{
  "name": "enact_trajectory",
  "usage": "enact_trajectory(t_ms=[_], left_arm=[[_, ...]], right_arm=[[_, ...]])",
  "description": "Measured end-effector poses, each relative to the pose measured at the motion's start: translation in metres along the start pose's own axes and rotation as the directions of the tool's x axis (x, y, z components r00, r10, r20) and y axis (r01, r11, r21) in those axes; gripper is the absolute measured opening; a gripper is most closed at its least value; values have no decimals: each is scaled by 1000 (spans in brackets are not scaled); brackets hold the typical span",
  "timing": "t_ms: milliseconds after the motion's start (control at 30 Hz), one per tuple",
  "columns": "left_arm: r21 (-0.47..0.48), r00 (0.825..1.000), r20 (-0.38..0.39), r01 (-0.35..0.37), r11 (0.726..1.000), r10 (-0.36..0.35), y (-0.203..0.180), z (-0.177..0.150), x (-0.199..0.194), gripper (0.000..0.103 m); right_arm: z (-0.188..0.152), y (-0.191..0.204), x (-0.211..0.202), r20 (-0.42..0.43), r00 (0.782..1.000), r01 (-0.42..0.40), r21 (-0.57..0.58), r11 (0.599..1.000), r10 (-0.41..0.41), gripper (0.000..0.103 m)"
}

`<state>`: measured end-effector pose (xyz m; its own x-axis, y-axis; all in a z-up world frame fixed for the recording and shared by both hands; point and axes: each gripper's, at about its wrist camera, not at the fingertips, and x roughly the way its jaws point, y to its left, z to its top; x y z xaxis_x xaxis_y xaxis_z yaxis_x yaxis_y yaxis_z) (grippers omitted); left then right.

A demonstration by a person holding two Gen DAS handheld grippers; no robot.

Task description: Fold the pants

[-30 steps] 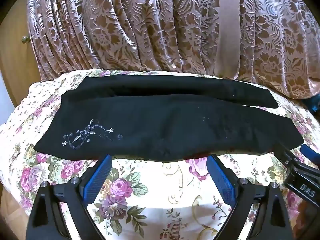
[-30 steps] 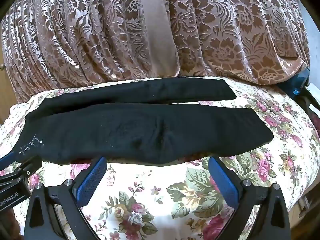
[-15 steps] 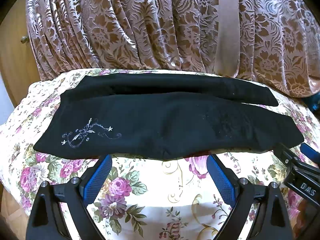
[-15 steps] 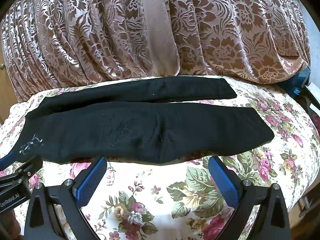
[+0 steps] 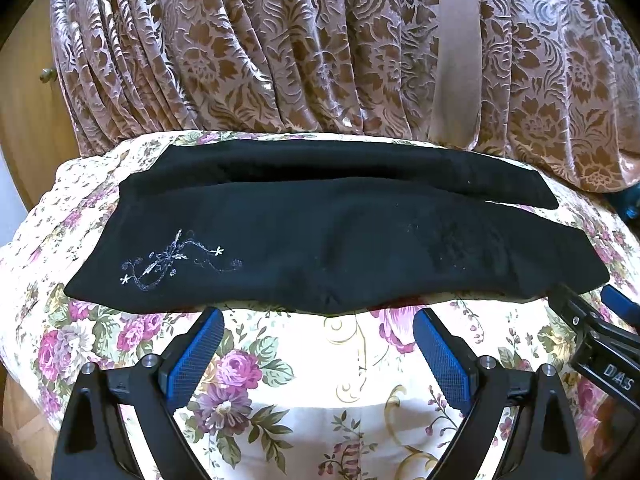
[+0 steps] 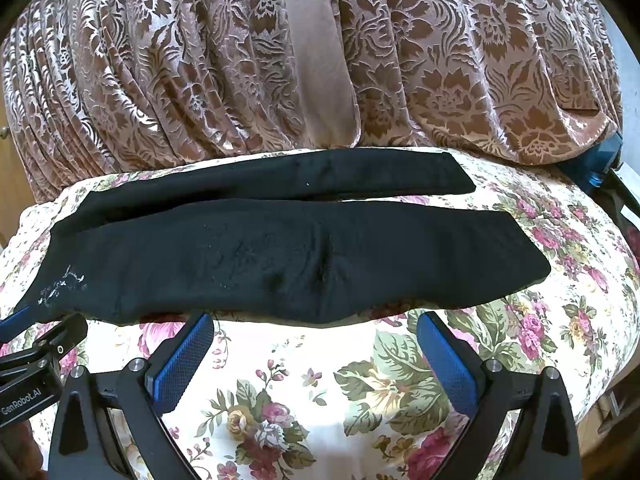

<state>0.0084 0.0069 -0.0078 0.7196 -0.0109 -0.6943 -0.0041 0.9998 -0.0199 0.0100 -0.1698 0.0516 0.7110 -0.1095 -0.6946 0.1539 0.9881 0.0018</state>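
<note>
Black pants lie flat on a floral cloth, legs running left to right, one leg behind the other. A silver embroidered motif sits near their left end. They also show in the right wrist view. My left gripper is open and empty, just short of the pants' near edge. My right gripper is open and empty, also just short of the near edge. Each gripper shows at the edge of the other's view: the right one and the left one.
The floral cloth covers a rounded surface that drops off at the left, right and front. A brown patterned curtain hangs right behind the pants. A wooden door stands at far left. A blue object sits at back right.
Both grippers have drifted slightly; the pants sit a touch lower and closer in both views. Both stay open and the pants have not moved.
</note>
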Motion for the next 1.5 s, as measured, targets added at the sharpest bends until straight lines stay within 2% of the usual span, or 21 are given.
enact_trajectory(t_ms=[700, 767, 833, 900, 967, 1067, 1133, 1200, 1267, 1333, 1400, 1467, 1500], left_arm=[[-22, 1000, -28, -2, 1000, 1, 10, -1, 10, 96], [-33, 998, -54, 20, 999, -22, 13, -1, 14, 96], [-61, 993, -84, 80, 995, -85, 20, 0, 21, 96], [-110, 977, -109, 171, 979, -182, 30, -2, 28, 96], [-199, 954, -119, 250, 948, -277, 45, -6, 37, 96], [-348, 940, -129, 254, 903, -314, 69, -13, 51, 96], [-414, 936, -116, 258, 873, -332, 82, -17, 57, 95], [-434, 945, -88, 247, 866, -314, 93, -17, 58, 94], [-439, 959, -57, 225, 870, -277, 103, -16, 56, 94], [-464, 966, -34, 211, 860, -256, 118, -16, 57, 94], [-512, 967, -30, 203, 835, -254, 135, -14, 64, 94], [-570, 964, -8, 214, 793, -266, 155, -17, 68, 94], [-588, 965, 10, 218, 779, -262, 162, -19, 68, 94]], right_arm=[[0, -4, 8, -11, 1000, 5, 15, 1000, -5, 103], [1, -8, 9, -5, 1000, 10, 21, 1000, -10, 103], [3, -14, 9, 6, 1000, 7, 30, 1000, -7, 103], [6, -22, 9, 26, 1000, 4, 45, 999, -5, 103], [11, -30, 10, 58, 998, -10, 56, 998, 7, 103], [16, -47, 16, 88, 996, -35, 98, 995, 26, 103], [16, -62, 24, 48, 999, -26, 161, 987, 18, 103], [15, -79, 35, -17, 1000, -13, 223, 975, 17, 103], [12, -102, 43, -40, 999, 3, 306, 952, 9, 103], [6, -122, 46, -49, 999, 19, 361, 932, -1, 103], [2, -145, 50, -54, 998, 14, 432, 902, 11, 101], [-2, -166, 54, -56, 997, -13, 505, 863, 48, 93], [-6, -178, 56, -54, 996, -30, 555, 831, 71, 92]])
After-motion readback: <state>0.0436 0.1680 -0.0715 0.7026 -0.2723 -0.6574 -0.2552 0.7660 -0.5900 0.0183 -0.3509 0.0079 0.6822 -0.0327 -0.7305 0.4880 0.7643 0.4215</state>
